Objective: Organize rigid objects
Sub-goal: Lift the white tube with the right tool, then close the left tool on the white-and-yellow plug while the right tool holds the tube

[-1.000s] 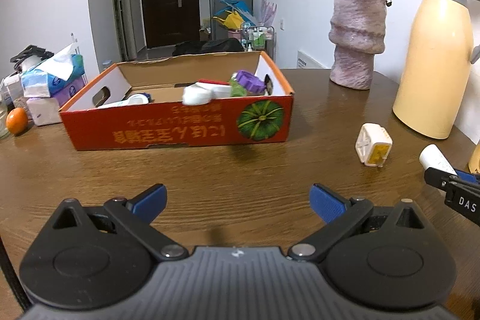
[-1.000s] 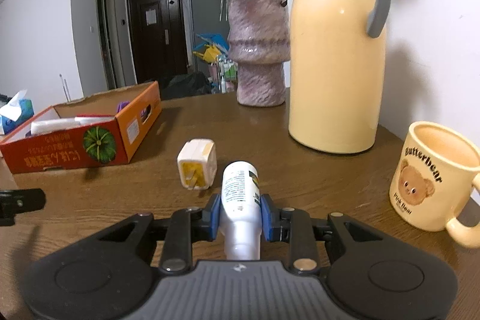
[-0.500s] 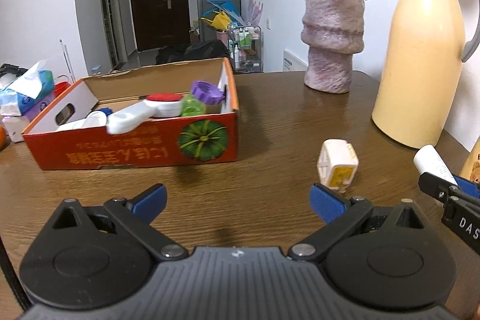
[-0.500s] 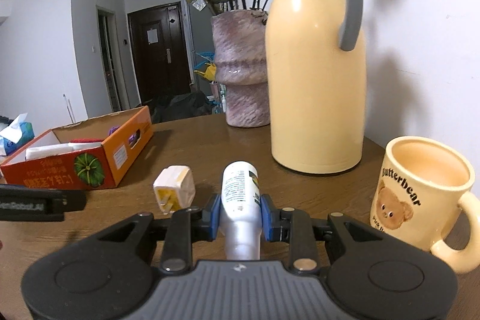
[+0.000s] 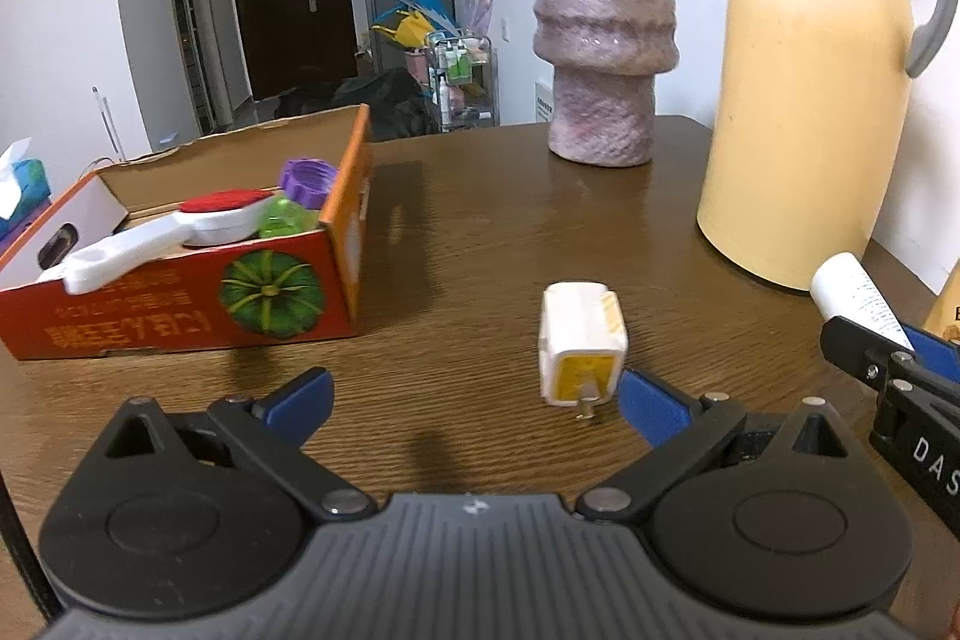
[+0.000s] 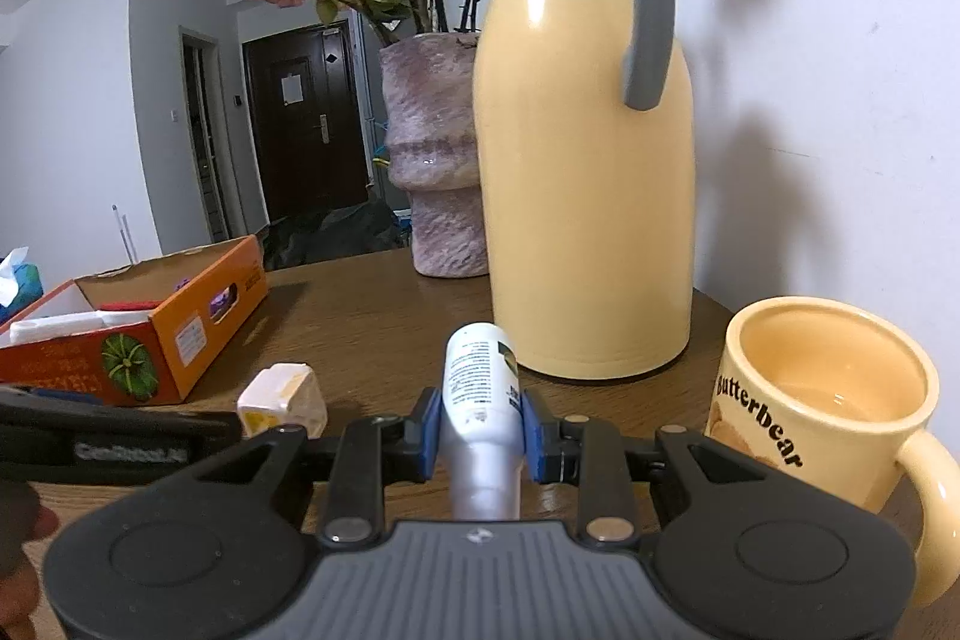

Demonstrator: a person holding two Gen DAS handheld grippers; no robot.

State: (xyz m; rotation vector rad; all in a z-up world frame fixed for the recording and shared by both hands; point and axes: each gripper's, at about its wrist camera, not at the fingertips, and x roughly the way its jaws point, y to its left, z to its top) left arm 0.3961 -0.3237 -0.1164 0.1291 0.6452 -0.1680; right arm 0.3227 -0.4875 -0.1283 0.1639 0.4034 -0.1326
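**Bottle clamped, plug between spread fingers**

The wooden table (image 5: 492,220) showed a brown grain. On it stood a tall, smooth yellow flask (image 6: 588,172) with a grey handle, beside a rough mauve vase (image 5: 603,40). The orange cardboard box (image 5: 180,304) lay to the left, holding plastic items; it sat further left in view than a second before. A glossy bear mug (image 6: 822,400) stood at the right. The right gripper (image 6: 480,427) was clamped on a white bottle (image 6: 480,388), long axis pointing forward toward the flask, held above the table. The left gripper (image 5: 474,394) had its fingers wide apart, now closer to the boxy white plug (image 5: 579,340), prongs facing the camera, just by the right fingertip
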